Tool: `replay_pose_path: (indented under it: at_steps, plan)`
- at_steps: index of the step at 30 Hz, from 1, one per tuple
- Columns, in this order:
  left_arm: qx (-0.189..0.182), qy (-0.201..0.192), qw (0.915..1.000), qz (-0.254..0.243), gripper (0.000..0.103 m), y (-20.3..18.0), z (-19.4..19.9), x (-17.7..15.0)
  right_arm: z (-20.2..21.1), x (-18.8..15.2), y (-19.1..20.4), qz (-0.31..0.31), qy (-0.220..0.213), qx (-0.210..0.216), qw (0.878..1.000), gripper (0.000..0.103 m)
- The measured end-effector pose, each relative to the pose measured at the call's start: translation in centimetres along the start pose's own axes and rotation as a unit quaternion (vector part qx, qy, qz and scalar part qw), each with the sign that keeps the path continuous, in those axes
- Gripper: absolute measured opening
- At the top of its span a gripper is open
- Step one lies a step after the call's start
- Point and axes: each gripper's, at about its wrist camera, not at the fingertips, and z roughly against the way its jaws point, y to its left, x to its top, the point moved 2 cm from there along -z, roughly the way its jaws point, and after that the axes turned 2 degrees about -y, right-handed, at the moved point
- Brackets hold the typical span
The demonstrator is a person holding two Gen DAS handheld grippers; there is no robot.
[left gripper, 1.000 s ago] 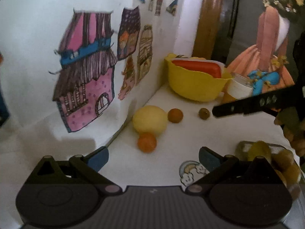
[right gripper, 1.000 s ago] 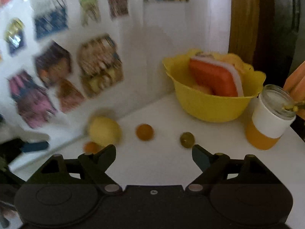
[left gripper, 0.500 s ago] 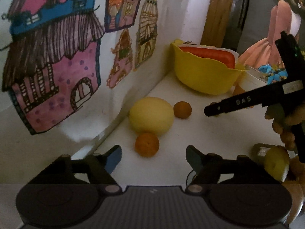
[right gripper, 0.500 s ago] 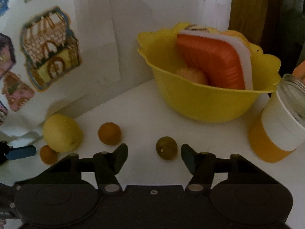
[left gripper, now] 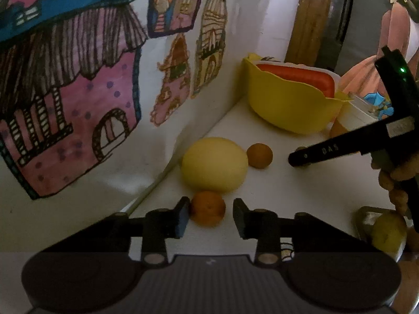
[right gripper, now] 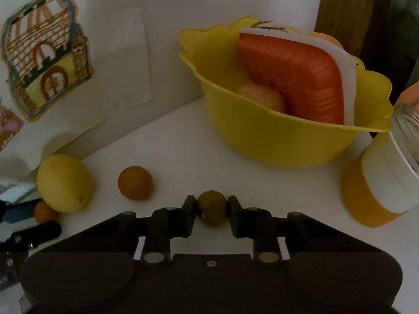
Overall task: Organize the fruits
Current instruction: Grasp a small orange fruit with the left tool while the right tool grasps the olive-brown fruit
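The left hand-held gripper [left gripper: 210,216] sits low on the white surface [left gripper: 275,183] with its jaws parted around a small orange fruit [left gripper: 208,208]; the left finger looks to touch the fruit while a gap shows on the right side, so it is open and not yet clamped. Just beyond that fruit lies a large yellow lemon-like fruit [left gripper: 214,168], touching or nearly touching it, and a second small orange fruit [left gripper: 259,155] rests just right of the yellow one. The right hand-held gripper [right gripper: 211,209] has both fingers pressed against a small brownish-green round fruit [right gripper: 211,208], gripping it at the surface. Ahead of it and to the right stands a yellow bowl [right gripper: 275,141] holding a red-and-white sponge-like block [right gripper: 296,76] and a pale orange fruit [right gripper: 259,96]. To its far right stands an orange-and-white jar [right gripper: 379,188]. To its left lie the same orange and yellow fruits.
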Motion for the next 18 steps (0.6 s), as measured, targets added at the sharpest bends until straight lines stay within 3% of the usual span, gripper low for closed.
replay_pose_path:
  at_steps: [10, 18]
  plan:
    - [-0.017, 0.006, 0.9998, 0.001, 0.031, 0.0, 1.1, -0.9, 2.0, -1.6, 2.4, 0.020, 0.018, 0.029, 0.999, 0.028]
    - [-0.032, 0.018, 0.9993, -0.002, 0.030, -0.6, 2.8, -2.0, 6.5, -3.5, 4.8, 0.015, -0.002, 0.071, 0.997, 0.028]
